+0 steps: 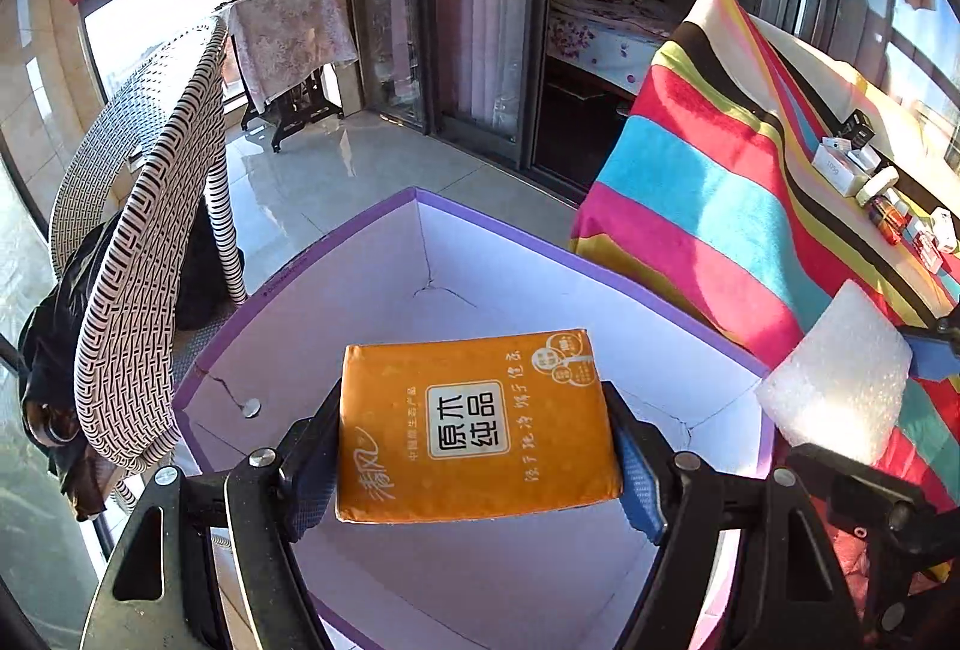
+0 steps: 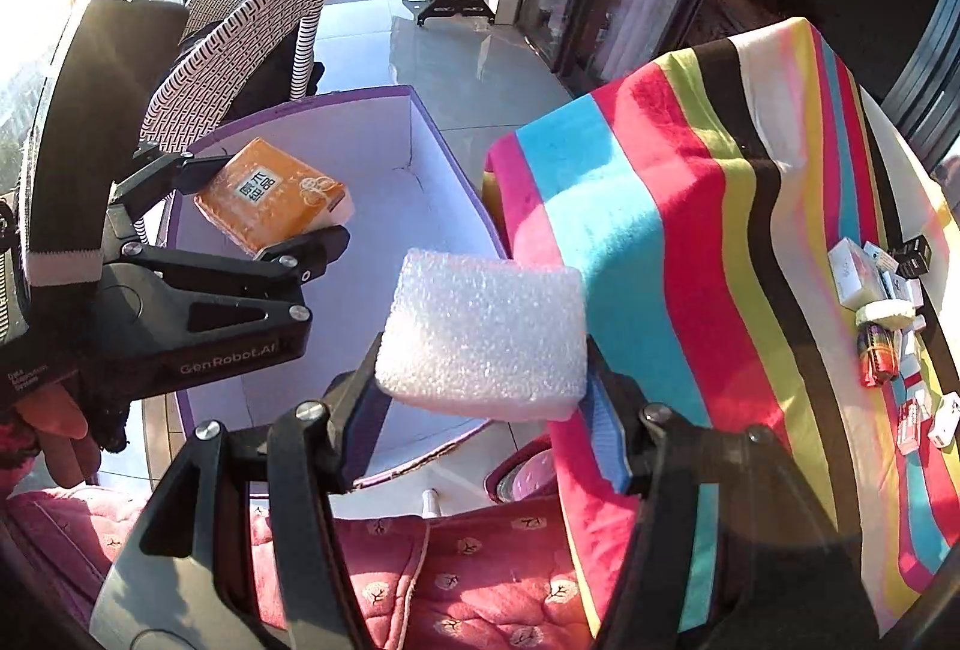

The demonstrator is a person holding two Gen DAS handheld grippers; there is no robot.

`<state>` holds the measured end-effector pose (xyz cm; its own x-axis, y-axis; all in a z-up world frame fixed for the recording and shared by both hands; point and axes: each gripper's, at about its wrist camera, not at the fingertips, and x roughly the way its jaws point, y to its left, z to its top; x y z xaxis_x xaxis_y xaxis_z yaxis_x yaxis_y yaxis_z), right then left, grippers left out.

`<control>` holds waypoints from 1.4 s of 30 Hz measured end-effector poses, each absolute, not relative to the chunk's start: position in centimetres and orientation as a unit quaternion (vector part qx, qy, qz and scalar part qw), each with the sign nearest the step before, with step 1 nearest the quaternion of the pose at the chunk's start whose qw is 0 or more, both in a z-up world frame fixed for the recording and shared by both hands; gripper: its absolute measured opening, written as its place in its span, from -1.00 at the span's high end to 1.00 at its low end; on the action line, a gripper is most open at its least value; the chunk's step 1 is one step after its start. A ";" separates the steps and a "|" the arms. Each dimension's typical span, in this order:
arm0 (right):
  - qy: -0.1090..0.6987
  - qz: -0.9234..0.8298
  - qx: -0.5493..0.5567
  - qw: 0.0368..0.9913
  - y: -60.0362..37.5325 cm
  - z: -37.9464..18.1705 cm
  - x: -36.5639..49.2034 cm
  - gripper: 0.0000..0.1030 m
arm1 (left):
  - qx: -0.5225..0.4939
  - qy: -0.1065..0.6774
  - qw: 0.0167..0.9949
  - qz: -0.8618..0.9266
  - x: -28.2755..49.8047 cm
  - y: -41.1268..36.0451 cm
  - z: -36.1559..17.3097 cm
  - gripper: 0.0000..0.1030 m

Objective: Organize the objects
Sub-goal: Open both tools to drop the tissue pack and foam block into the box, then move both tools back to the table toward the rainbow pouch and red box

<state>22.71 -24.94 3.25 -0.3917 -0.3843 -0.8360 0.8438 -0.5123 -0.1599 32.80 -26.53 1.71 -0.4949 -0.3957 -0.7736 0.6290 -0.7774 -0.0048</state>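
the left hand-held gripper (image 1: 477, 446) is clamped on a flat orange plastic-wrapped tissue pack (image 1: 477, 425) with a white label of chinese characters, its two fingers pressing the pack's left and right edges. the pack hangs level above the open inside of a large cardboard box with a purple rim and white inner walls (image 1: 420, 230), not touching the box floor. in the right wrist view the same pack (image 2: 273, 194) shows between the left hand-held gripper's black fingers (image 2: 270, 197), over the left part of the box (image 2: 432, 128).

the right hand-held gripper (image 2: 483, 398) is closed on a white block of packing foam (image 2: 486, 338), gripped by its two sides and held in the air over the near right edge of the box, just beside the striped cloth. the foam block (image 1: 840, 368) also appears at the right of the left wrist view.

to the right of the box stands a counter draped in a bright striped cloth of pink, blue, green, black and white (image 2: 690, 230). a cluster of small white boxes and little bottles (image 2: 882, 302) lies on its far right side. a woven black-and-white wicker chair (image 1: 150, 242) stands left of the box on the pale tiled floor (image 1: 336, 170).
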 end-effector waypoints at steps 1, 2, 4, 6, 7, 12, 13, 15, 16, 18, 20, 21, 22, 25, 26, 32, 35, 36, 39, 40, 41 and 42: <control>0.301 -0.773 0.387 0.402 -25.5 3.0 23.0 -0.21 | 0.404 0.148 0.307 -0.849 33.1 -27.0 1.5 -0.50; 0.304 -0.768 0.386 0.409 -26.0 2.7 23.3 -0.21 | 0.406 0.152 0.311 -0.846 33.3 -27.4 1.4 -0.51; 0.303 -0.762 0.388 0.420 -26.8 2.3 23.6 -0.22 | 0.410 0.161 0.318 -0.840 33.7 -28.1 1.0 -0.52; 0.295 -0.753 0.400 0.432 -27.2 1.9 23.7 -0.33 | 0.417 0.165 0.331 -0.830 33.7 -28.7 0.6 -0.56; 0.289 -0.747 0.408 0.438 -27.3 1.7 23.7 -0.50 | 0.421 0.166 0.337 -0.826 33.8 -28.8 0.5 -0.60; 0.271 -0.752 0.416 0.434 -26.2 1.5 23.4 -0.63 | 0.428 0.165 0.339 -0.821 33.5 -28.9 0.1 -0.62; 0.266 -0.755 0.417 0.430 -25.9 1.6 23.1 -0.64 | 0.429 0.162 0.338 -0.822 33.4 -28.7 0.2 -0.62; 0.252 -0.762 0.421 0.422 -25.2 1.9 22.3 -0.64 | 0.428 0.158 0.336 -0.824 33.0 -28.3 0.3 -0.63; 0.243 -0.767 0.422 0.418 -24.9 2.0 21.8 -0.65 | 0.428 0.157 0.335 -0.825 32.9 -28.1 0.3 -0.63; 0.223 -0.778 0.425 0.406 -23.8 2.4 20.8 -0.65 | 0.427 0.154 0.330 -0.828 32.5 -27.6 0.5 -0.64; 0.199 -0.794 0.423 0.389 -22.1 2.9 19.5 -0.65 | 0.423 0.153 0.322 -0.833 31.7 -27.0 0.8 -0.64; 0.184 -0.802 0.423 0.379 -21.2 3.2 18.7 -0.65 | 0.420 0.151 0.316 -0.837 31.3 -26.5 1.1 -0.64; 0.167 -0.811 0.423 0.366 -19.9 3.4 17.9 -0.65 | 0.416 0.147 0.306 -0.843 30.8 -25.9 1.4 -0.64; 0.107 -0.838 0.432 0.316 -15.0 3.9 14.7 -0.66 | 0.407 0.134 0.260 -0.865 28.7 -23.5 2.3 -0.66; 0.084 -0.846 0.438 0.293 -13.0 3.9 13.5 -0.67 | 0.406 0.134 0.238 -0.872 27.7 -22.6 2.6 -0.67; -0.029 -0.876 0.463 0.132 -0.3 3.0 7.8 -0.68 | 0.425 0.118 0.095 -0.893 18.5 -14.9 3.8 -0.68; -0.083 -0.874 0.474 0.069 5.3 2.4 6.1 -0.68 | 0.420 0.103 0.039 -0.901 13.0 -10.3 4.0 -0.68; -0.102 -0.871 0.478 0.051 7.0 2.1 5.8 -0.68 | 0.418 0.090 0.027 -0.904 10.9 -8.8 3.9 -0.68; -0.137 -0.867 0.479 0.022 10.5 1.2 5.9 -0.68 | 0.437 0.074 -0.010 -0.896 5.2 -5.6 2.9 -0.68; -0.138 -0.867 0.478 0.016 11.2 1.1 5.9 -0.68 | 0.441 0.072 -0.021 -0.894 3.5 -4.7 2.5 -0.68; -0.138 -0.868 0.478 0.012 11.7 0.9 6.0 -0.68 | 0.443 0.064 -0.030 -0.894 1.7 -3.8 2.1 -0.68; -0.138 -0.868 0.477 0.010 12.2 0.8 6.1 -0.68 | 0.443 0.051 -0.039 -0.894 0.3 -2.9 1.8 -0.68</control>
<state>6.06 12.16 0.82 -0.5454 -0.1493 -0.8247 -0.1144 -0.9615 0.2497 0.32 -2.87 1.83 -0.6038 0.1142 -0.7889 -0.0244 -0.9919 -0.1249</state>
